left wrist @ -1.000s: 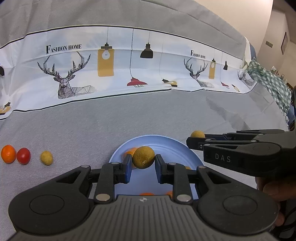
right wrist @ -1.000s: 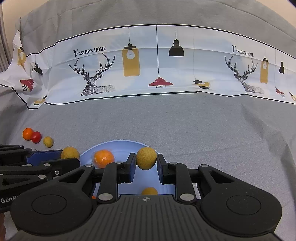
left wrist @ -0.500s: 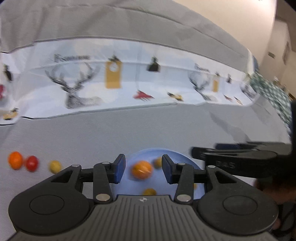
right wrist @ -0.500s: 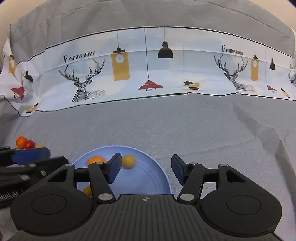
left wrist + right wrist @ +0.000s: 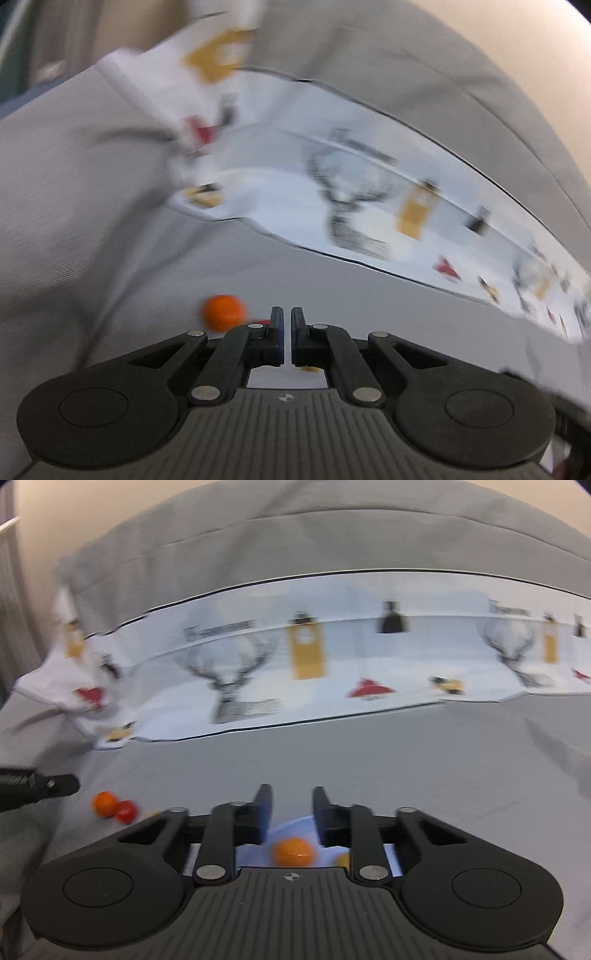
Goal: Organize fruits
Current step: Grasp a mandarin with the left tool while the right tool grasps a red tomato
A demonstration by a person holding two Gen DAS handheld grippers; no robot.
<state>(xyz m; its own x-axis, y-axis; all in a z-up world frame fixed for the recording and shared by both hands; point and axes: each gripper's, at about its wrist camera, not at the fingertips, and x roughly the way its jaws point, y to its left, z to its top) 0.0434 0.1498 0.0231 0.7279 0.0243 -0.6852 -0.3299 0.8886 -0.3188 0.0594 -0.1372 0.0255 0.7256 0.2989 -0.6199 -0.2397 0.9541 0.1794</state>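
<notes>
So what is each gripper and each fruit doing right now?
left gripper: shut, holding nothing.
right gripper: open, holding nothing, above the plate.
blue plate: holds an orange fruit.
small orange fruit: lying loose on the grey cloth.
red fruit: on the cloth, touching the small orange one.

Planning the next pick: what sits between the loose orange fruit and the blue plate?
Right wrist view: a red fruit beside the orange fruit; the right gripper hides the rest.
</notes>
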